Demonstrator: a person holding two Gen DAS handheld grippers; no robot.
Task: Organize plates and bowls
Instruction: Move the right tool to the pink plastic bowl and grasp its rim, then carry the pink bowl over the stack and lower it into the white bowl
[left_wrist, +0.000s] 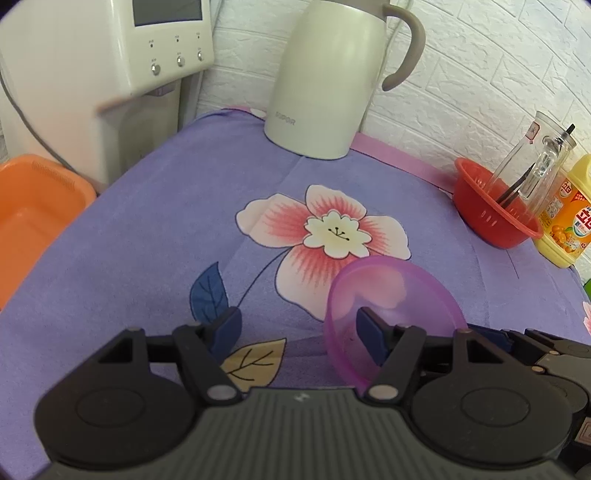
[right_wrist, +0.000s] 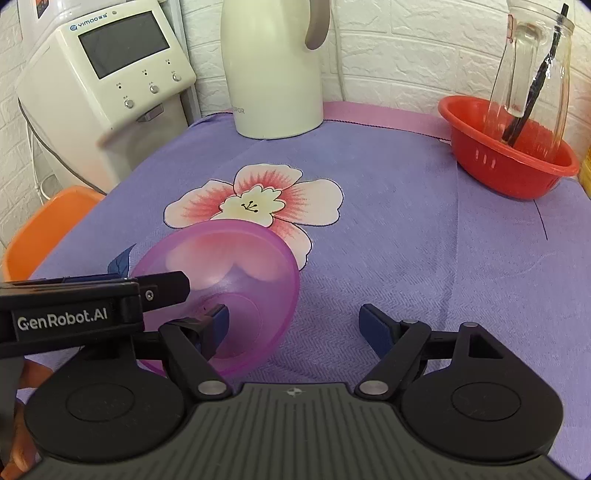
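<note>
A translucent purple bowl (left_wrist: 395, 295) (right_wrist: 236, 266) stands tilted on its edge on the flowered purple cloth (left_wrist: 147, 240), its hollow turned towards the cameras. My left gripper (left_wrist: 299, 334) is open wide. Its right finger (left_wrist: 371, 338) reaches into the bowl's hollow and its left pad (left_wrist: 227, 330) is free over the cloth. In the right wrist view that finger (right_wrist: 162, 286) enters the bowl from the left. My right gripper (right_wrist: 295, 326) is also open wide, with its left pad (right_wrist: 218, 325) at the bowl's lower wall and its right pad (right_wrist: 373, 328) over bare cloth.
At the back stand a cream thermos jug (right_wrist: 273, 74) and a white water dispenser (right_wrist: 110, 74). An orange basin (left_wrist: 33, 221) sits off the left edge. At the right are a red strainer bowl (right_wrist: 506, 151) holding a glass jar (right_wrist: 532, 70), and a yellow bottle (left_wrist: 565, 221).
</note>
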